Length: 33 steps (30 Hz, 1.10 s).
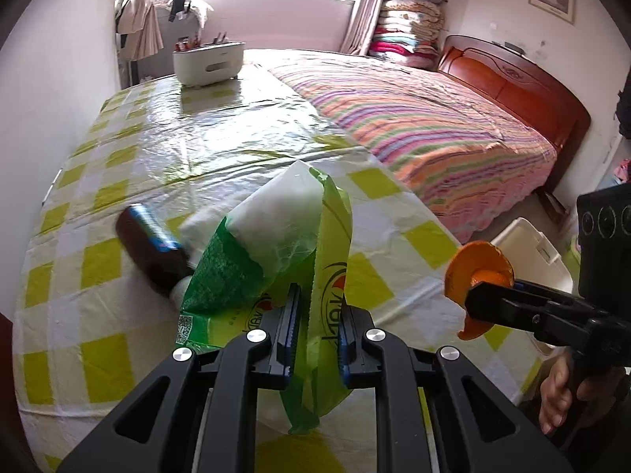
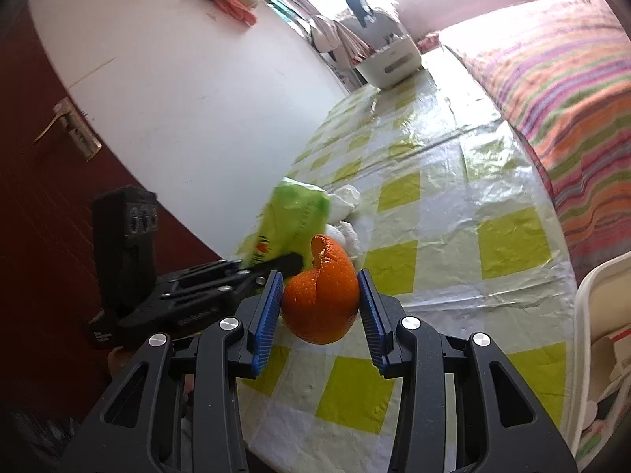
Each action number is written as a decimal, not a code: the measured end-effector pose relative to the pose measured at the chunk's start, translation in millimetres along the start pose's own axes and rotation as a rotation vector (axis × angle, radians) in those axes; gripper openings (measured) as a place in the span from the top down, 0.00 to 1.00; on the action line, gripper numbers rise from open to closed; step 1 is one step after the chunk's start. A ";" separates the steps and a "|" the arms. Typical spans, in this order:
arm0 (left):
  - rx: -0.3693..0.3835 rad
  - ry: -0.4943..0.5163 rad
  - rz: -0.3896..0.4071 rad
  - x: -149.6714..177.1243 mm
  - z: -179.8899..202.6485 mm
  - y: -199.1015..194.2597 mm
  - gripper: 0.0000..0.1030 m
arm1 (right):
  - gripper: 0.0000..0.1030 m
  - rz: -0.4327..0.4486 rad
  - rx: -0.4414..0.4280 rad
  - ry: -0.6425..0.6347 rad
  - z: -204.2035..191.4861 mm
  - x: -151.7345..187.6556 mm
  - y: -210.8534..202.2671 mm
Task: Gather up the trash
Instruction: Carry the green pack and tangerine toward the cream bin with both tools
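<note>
A: What has the left gripper (image 1: 315, 331) got?
B: It pinches a green plastic bag (image 1: 327, 244), lifted over the checked table (image 1: 118, 260). At ten o'clock a dark bottle (image 1: 152, 250) lies beside crumpled white tissue (image 1: 197, 230).
A: And the right gripper (image 2: 320, 303)?
B: Clamped on an orange peel (image 2: 321, 295). A white bin (image 2: 591, 335) stands at three o'clock, off the table's edge.

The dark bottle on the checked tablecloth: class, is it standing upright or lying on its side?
Lying on its side. In the left wrist view the dark bottle stretches along the tablecloth, its white cap end toward the green bag.
</note>
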State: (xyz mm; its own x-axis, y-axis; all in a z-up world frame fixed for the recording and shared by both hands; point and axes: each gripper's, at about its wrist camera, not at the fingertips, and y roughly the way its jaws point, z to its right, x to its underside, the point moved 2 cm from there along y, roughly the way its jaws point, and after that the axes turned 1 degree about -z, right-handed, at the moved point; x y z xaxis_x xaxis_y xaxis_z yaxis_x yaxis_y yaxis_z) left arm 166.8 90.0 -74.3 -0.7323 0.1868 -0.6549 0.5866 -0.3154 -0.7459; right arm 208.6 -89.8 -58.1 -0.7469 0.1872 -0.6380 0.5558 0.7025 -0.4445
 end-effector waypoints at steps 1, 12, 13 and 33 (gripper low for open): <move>0.001 -0.001 0.003 1.2 4.6 0.0 0.85 | 0.62 0.005 0.001 -0.016 -3.9 0.1 -3.2; 0.111 -0.014 0.001 -4.3 54.8 15.8 0.85 | 0.62 0.066 0.000 -0.033 8.2 3.7 -56.2; 0.125 -0.008 -0.004 -6.4 61.3 19.7 0.85 | 0.62 0.076 0.003 -0.024 14.0 3.1 -62.0; 0.247 0.047 -0.054 -33.9 121.8 69.7 0.85 | 0.62 0.228 0.282 0.086 105.5 -18.1 -136.8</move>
State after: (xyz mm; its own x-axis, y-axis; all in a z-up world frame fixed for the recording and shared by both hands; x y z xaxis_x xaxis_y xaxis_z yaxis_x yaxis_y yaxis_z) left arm 190.4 -51.6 -89.2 -0.7398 0.2510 -0.6242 0.4406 -0.5204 -0.7315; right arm 184.7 -261.8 -52.0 -0.6138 0.3827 -0.6905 0.7810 0.4218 -0.4605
